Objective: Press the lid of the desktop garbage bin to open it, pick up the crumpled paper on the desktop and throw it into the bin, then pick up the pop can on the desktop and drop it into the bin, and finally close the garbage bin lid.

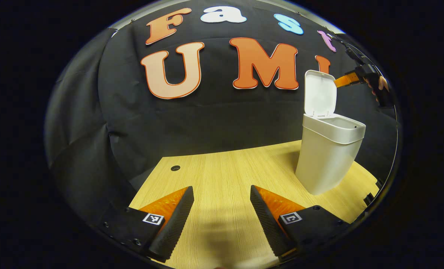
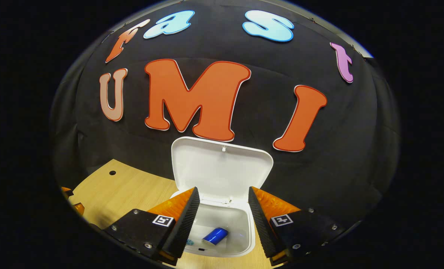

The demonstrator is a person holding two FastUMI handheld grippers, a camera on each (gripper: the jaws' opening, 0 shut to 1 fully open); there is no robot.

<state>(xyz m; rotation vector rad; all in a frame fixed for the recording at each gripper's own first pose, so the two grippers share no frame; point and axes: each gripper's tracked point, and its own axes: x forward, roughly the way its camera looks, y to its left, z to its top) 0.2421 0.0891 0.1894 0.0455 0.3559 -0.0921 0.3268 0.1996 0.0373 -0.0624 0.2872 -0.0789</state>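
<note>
Two grippers: both empty, fingers spread wide.
Left gripper [image 1: 222,216]: low over the wooden desktop [image 1: 222,175], well apart from the bin.
Right gripper [image 2: 222,220]: above the bin's open mouth.
Garbage bin [image 1: 328,157]: upright on the desktop.
Lid [image 2: 222,170]: raised.
Pop can [image 2: 215,235]: lying inside the bin.

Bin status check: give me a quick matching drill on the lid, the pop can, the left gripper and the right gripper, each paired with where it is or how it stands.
Things:
1. lid
2. pop can
3. left gripper
4. right gripper

States:
A. open, above the bin's mouth
B. lying inside the bin
C. standing upright, open
D. open, low over the bare desktop

Pairs: 1-C, 2-B, 3-D, 4-A
</note>
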